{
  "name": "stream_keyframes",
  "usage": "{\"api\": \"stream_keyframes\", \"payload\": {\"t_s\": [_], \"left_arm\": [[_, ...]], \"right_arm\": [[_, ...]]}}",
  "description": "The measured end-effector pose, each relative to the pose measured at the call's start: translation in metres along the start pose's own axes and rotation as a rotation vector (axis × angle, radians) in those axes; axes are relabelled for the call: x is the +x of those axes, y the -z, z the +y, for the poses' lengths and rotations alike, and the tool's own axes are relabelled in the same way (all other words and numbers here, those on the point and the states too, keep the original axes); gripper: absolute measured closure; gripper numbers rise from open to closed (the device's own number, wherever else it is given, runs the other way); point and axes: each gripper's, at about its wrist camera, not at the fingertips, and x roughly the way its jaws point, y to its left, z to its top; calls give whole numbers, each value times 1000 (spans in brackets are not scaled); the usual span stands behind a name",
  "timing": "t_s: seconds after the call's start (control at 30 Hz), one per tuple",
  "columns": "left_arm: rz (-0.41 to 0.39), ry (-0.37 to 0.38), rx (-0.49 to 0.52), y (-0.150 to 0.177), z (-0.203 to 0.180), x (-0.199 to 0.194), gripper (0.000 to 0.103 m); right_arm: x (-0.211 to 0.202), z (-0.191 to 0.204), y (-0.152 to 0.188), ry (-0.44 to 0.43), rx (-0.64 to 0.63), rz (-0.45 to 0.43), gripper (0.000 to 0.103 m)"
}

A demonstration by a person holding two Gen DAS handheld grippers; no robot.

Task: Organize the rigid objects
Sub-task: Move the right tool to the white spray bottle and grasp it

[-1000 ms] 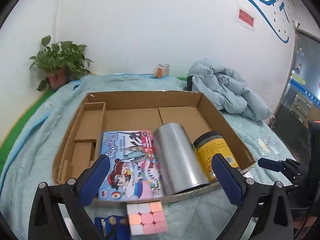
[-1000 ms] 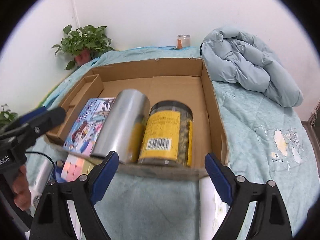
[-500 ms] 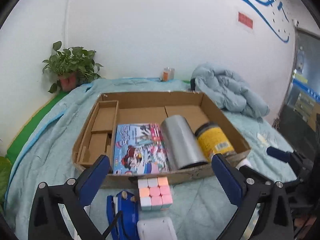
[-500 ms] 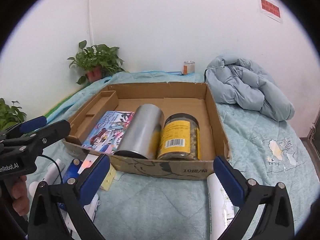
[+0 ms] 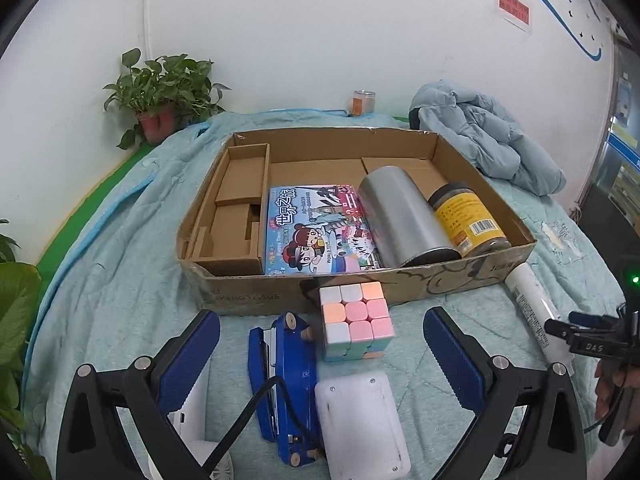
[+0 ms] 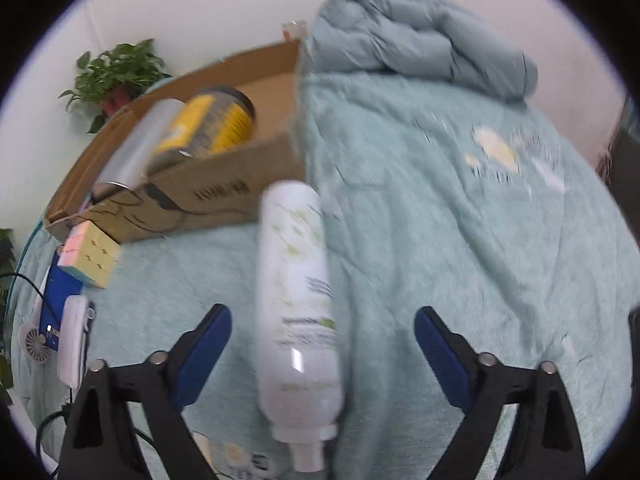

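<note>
White spray bottle (image 6: 298,300) lying on the light blue quilt (image 6: 460,240), lengthwise between the spread fingers of the right gripper (image 6: 323,354), closer to the left finger, nozzle end nearest the camera, untouched by either blue pad. Far end of the bottle almost at the right corner of the cardboard box (image 6: 224,184), just ahead and to the left. Right view smeared with motion blur

In the left wrist view, same bottle (image 5: 534,308) lying off to the right of the left gripper (image 5: 322,360), against the box's near right corner. Left gripper wide apart too, gripping nothing. Between its fingers: pastel puzzle cube (image 5: 356,320) just ahead, touching the near wall of the box (image 5: 248,296); blue device (image 5: 284,380) with a black cable beside the cube on the left; white rectangular case (image 5: 360,420) nearest the camera. Something white partly hidden behind the left finger

Inside the box, ahead of the left gripper: colourful picture book (image 5: 316,232) lying flat, silver cylinder (image 5: 404,216) on its side just right of it, yellow-labelled jar (image 5: 468,220) on its side at the far right, against the silver cylinder. Cardboard insert compartments (image 5: 236,208) along the left side

Further off: crumpled pale blue jacket (image 5: 484,140) ahead to the right, potted plant (image 5: 160,96) ahead to the left by the white wall, small jar (image 5: 362,102) at the quilt's far edge
</note>
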Motion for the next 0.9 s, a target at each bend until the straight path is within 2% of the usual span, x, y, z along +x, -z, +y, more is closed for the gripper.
{"api": "stream_keyframes", "payload": {"t_s": [0.1,0.13,0.17,0.23,0.27,0.37,0.5,0.53,0.63,0.7,0.9], "left_arm": [[5,21,15,-4,-3,-3,0],[8,37,23,-7,-7,-4,0],[13,51,29,-7,-10,-3,0],[32,95,37,-7,-19,-2,0],[42,114,38,-8,-22,-1,0],[89,213,54,-8,-41,7,0],[172,382,68,-5,-72,19,1],[194,419,65,-4,-78,23,1],[279,517,39,0,-98,40,1],[323,548,39,2,-110,53,1],[422,654,3,3,-140,85,4]], "right_arm": [[4,1,7,-23,8,-14,21],[3,3,8,-45,7,-14,32],[2,8,10,-65,-10,-11,48],[-3,18,15,-24,-71,-24,58],[-6,24,18,5,-105,-22,58],[-14,25,27,3,-111,-8,59],[-35,35,35,40,-199,-15,64],[-39,40,37,28,-234,-18,70],[-54,58,49,-63,-322,-39,71],[-57,58,50,-144,-299,-34,71],[-55,25,36,-232,-84,-31,70]]}}
